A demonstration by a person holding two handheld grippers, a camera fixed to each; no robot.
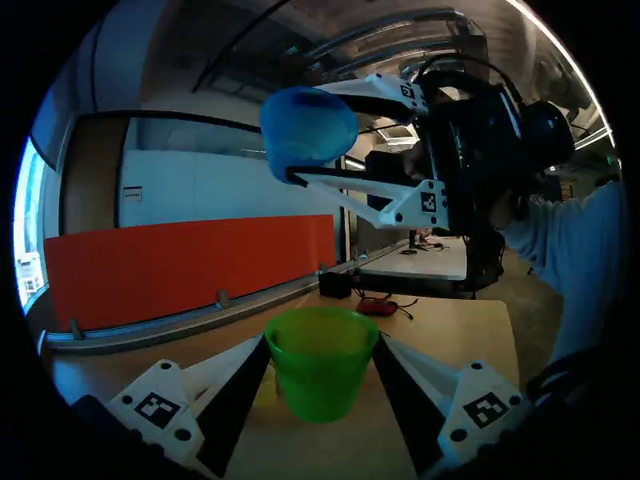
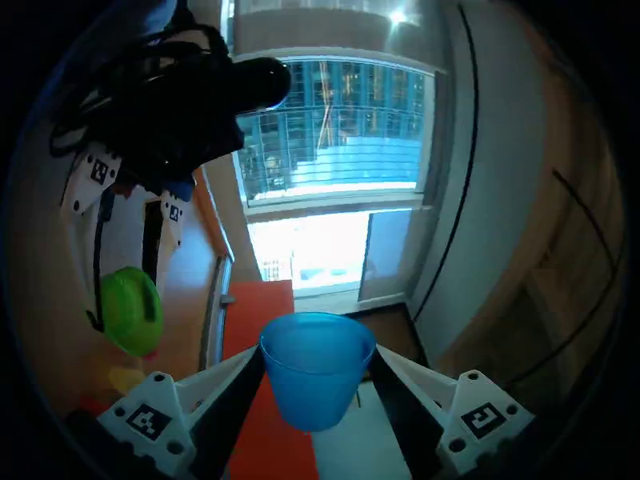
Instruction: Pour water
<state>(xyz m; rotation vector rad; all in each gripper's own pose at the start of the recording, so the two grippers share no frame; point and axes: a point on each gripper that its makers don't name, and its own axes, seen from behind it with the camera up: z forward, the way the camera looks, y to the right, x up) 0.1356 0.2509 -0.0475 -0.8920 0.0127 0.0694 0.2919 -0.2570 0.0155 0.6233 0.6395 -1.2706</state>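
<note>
Blue cup (image 1: pixel 308 132) hangs tipped well over on its side in the air, above the green cup (image 1: pixel 322 376) and a little off to one side. Both fingers of the right gripper (image 2: pixel 318 372) press on its walls, closed to the cup's width. The green cup stands upright between the fingers of the left gripper (image 1: pixel 322 360), which clamp its sides, low over the wooden table (image 1: pixel 456 328) and well back from its far edge. Whether it rests on the table I cannot tell.

No stream of water shows. The green cup looks empty, and I cannot make out what is in the blue one.

To pour well, I would bring the blue rim directly over the green mouth and closer to it before tipping further, holding the green cup level.

Beyond the table's far edge runs an orange panel (image 1: pixel 192 264).
</note>
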